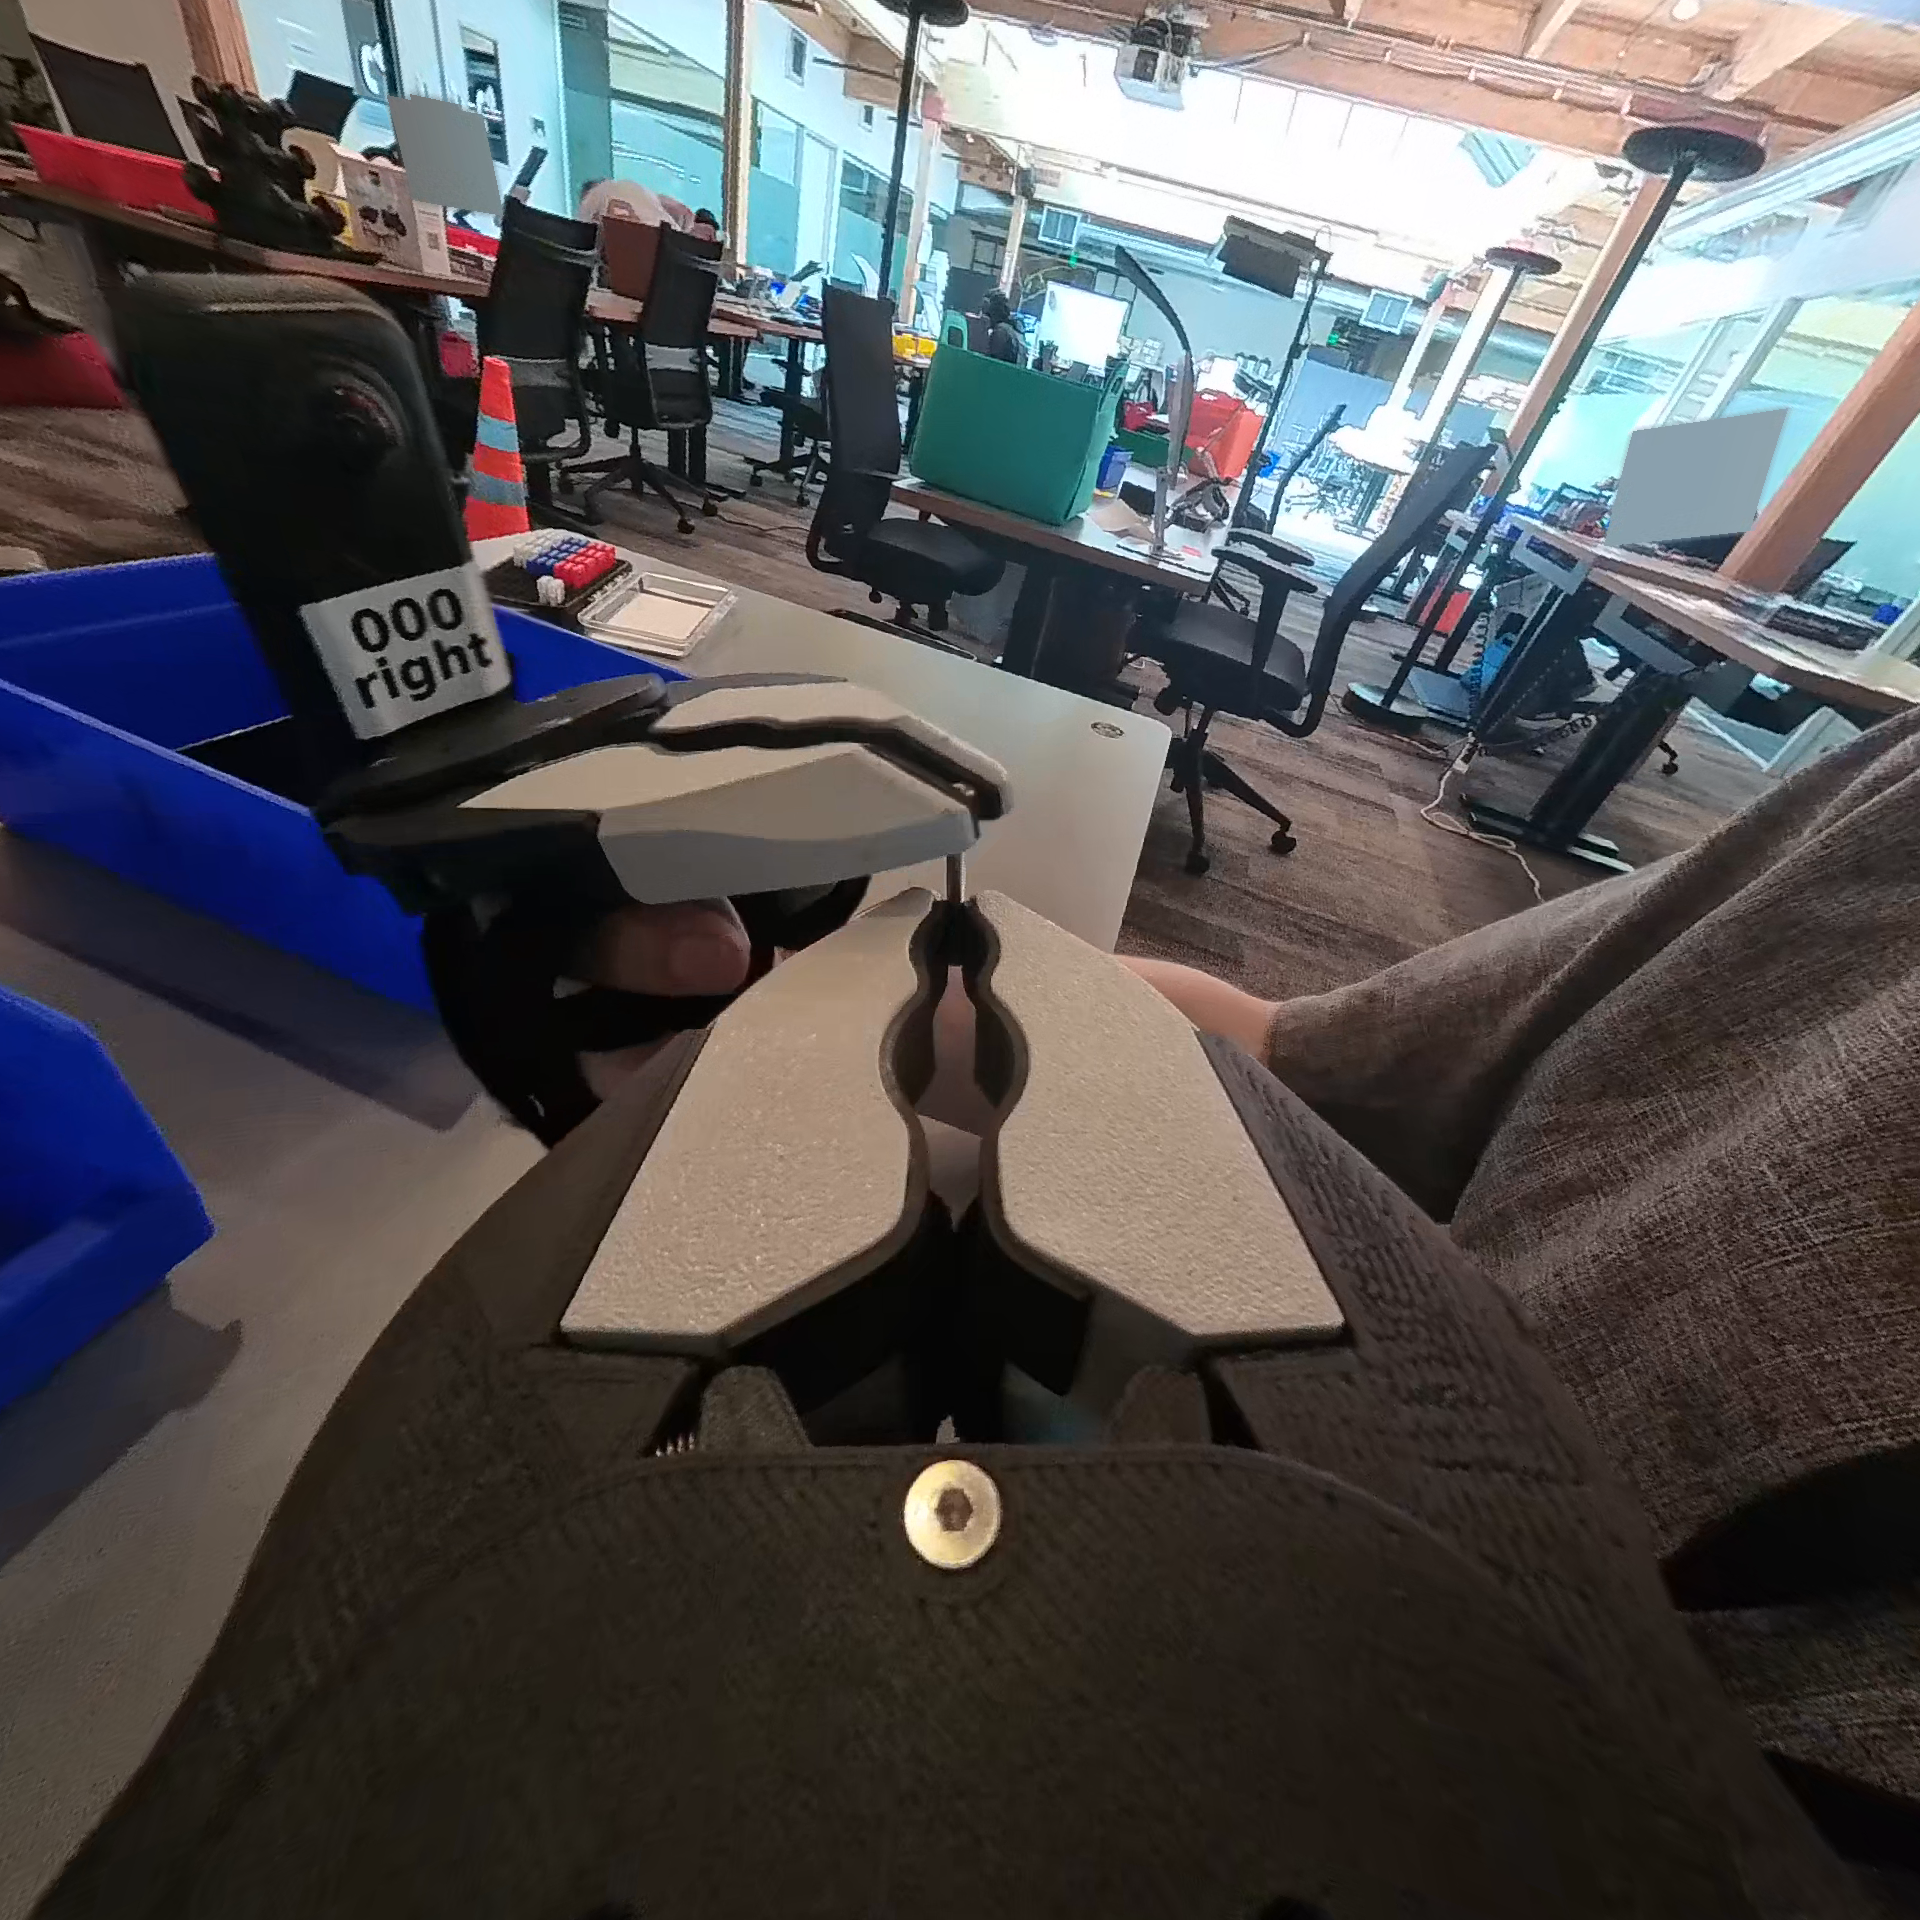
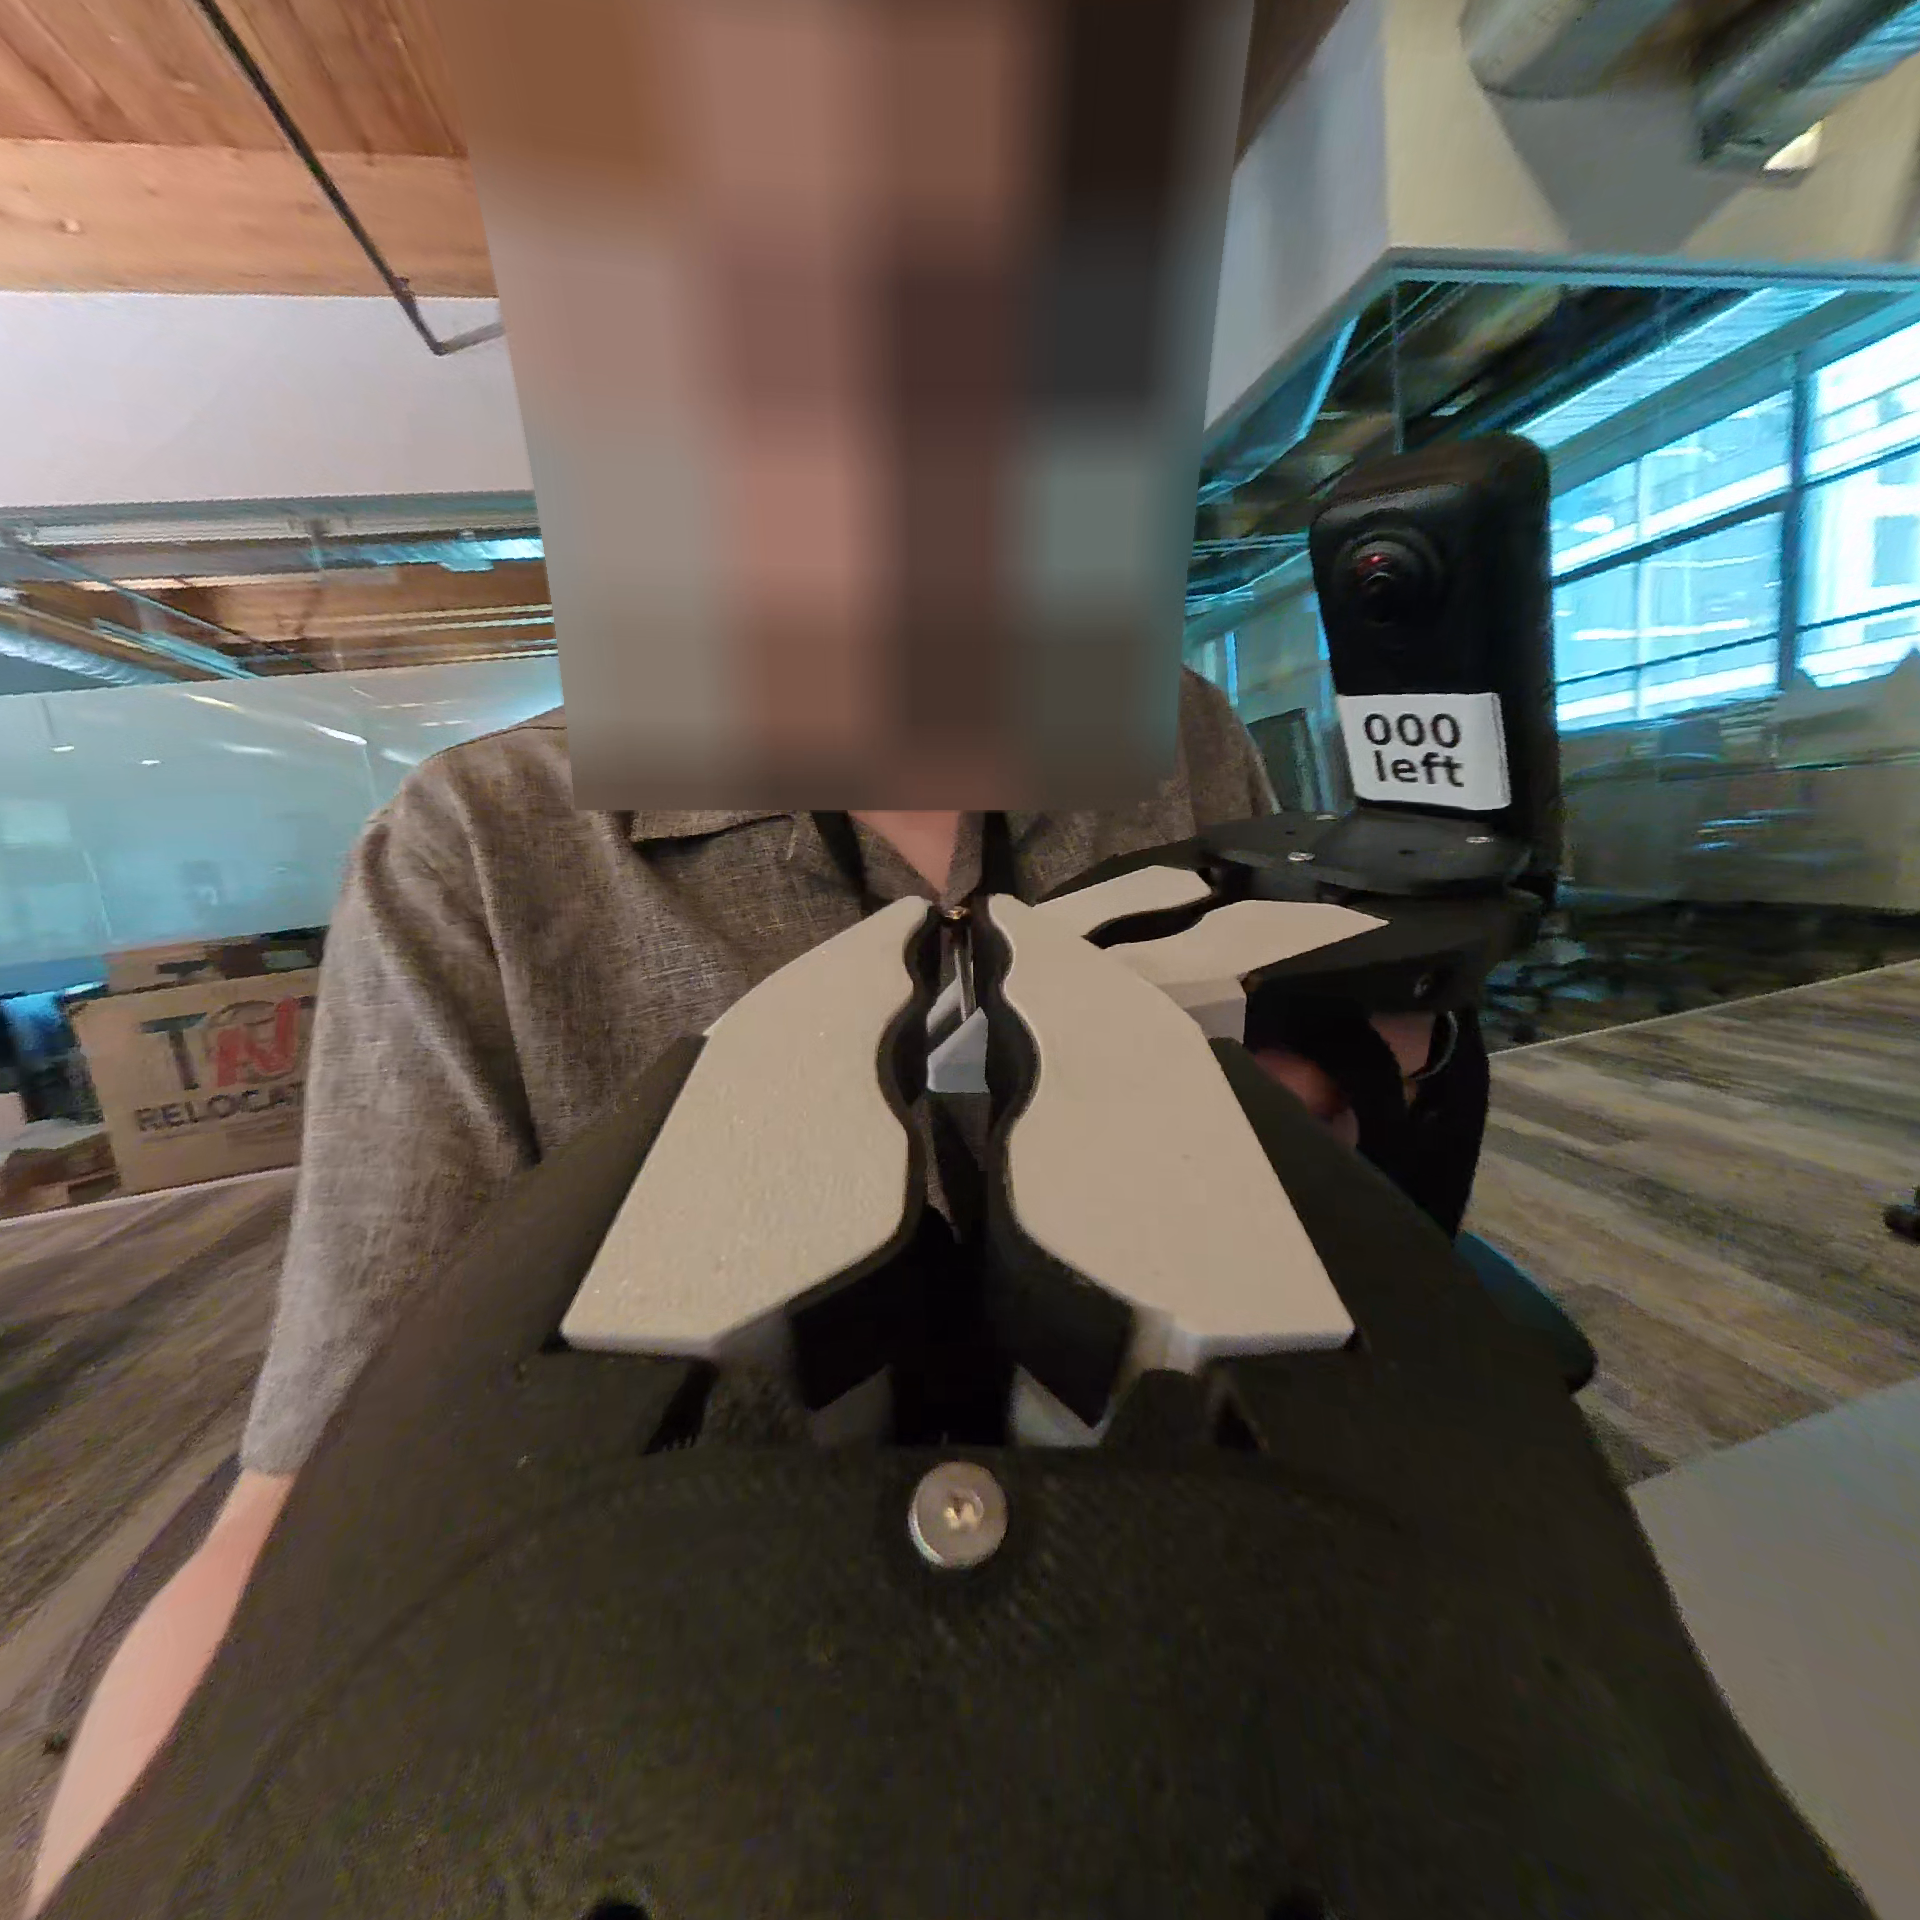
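Note:
My left gripper [image 1: 954,914] is shut, its tips pinching a small black piece [image 1: 950,932]. A thin metal pin [image 1: 958,873] rises from that piece to my right gripper [image 1: 975,798], which comes in from the left and is shut on the pin's upper end. In the right wrist view my right gripper [image 2: 956,914] is shut, with a small brass end [image 2: 954,912] at its tips and the pin [image 2: 966,982] running down between the fingers. The left gripper's white fingers [image 2: 1278,935] reach in from the right, their tips hidden behind mine. Both grippers are held in the air before a person in a grey shirt [image 2: 520,987].
Two blue bins [image 1: 156,748] [image 1: 73,1195] stand on the grey table [image 1: 935,686] at the left. Behind them are a tray of coloured blocks [image 1: 561,566] and a clear plastic box [image 1: 660,613]. An orange cone [image 1: 497,457], office chairs and desks stand beyond. The grippers are tip to tip, or close to it.

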### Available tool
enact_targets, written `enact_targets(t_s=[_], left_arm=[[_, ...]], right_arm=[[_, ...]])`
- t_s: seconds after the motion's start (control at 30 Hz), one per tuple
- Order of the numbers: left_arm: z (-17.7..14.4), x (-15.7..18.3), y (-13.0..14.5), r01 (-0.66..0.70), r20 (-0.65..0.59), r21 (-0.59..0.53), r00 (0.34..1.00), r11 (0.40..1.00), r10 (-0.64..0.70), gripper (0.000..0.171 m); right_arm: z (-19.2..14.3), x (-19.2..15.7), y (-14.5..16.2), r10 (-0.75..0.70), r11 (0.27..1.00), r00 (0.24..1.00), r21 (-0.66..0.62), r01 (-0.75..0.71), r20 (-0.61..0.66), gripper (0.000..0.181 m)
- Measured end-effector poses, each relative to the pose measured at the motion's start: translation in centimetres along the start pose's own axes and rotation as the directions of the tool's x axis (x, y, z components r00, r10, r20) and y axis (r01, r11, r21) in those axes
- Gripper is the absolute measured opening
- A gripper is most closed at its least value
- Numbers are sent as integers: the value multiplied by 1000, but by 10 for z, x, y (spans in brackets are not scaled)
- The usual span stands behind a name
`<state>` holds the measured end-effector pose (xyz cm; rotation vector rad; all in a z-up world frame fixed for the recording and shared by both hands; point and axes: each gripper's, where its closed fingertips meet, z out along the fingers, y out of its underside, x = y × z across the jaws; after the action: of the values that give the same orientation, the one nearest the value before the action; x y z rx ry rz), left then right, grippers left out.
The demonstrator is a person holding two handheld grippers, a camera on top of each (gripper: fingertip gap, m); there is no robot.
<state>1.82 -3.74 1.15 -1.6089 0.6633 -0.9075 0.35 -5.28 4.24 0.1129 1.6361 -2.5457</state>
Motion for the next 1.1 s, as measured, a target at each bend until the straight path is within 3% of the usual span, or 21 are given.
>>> enact_targets(t_s=[0.17, 0.23, 0.3, 0.33, 0.4, 0.5, 0.67, 0.8, 0.97, 1.1], left_arm=[[-4, -3, -4, -4, 14, 13, 1000, 1000, 4, 2], [-6, -6, -5, -9, 34, 15, 999, 1000, 9, 2], [-9, -13, -6, -11, 67, 19, 998, 1000, 10, 2], [-11, -17, -7, -11, 86, 23, 996, 1000, 9, 2], [-14, -26, -7, -20, 130, 25, 991, 999, 17, 2], [-16, -36, -6, -33, 191, 18, 981, 999, 29, 2], [-17, -41, -3, -60, 241, 2, 969, 998, 58, 2], [-21, -44, -6, -83, 274, 1, 958, 997, 80, 2], [-23, -47, -6, -93, 300, -5, 950, 996, 90, 2], [-23, -47, -6, -115, 318, -14, 941, 993, 114, 2]], right_arm=[[-11, -7, -15, -82, 990, 980, 97, 101, -183, 18], [-15, -5, -23, -148, 974, 918, 107, 200, -369, 18], [-22, 3, -30, -228, 940, 737, 52, 336, -636, 17], [-31, 7, -34, -246, 916, 583, 12, 402, -774, 17], [-37, 1, -38, -286, 855, 305, -98, 509, -909, 17], [-41, 7, -28, -262, 852, 0, -232, 469, -965, 19], [-46, 24, -19, -288, 841, -307, -393, 372, -907, 15], [-37, 34, -18, -285, 844, -288, -382, 376, -914, 15], [-35, 41, -18, -299, 840, -339, -415, 350, -892, 14], [-35, 44, -20, -295, 841, -339, -411, 352, -893, 11]])
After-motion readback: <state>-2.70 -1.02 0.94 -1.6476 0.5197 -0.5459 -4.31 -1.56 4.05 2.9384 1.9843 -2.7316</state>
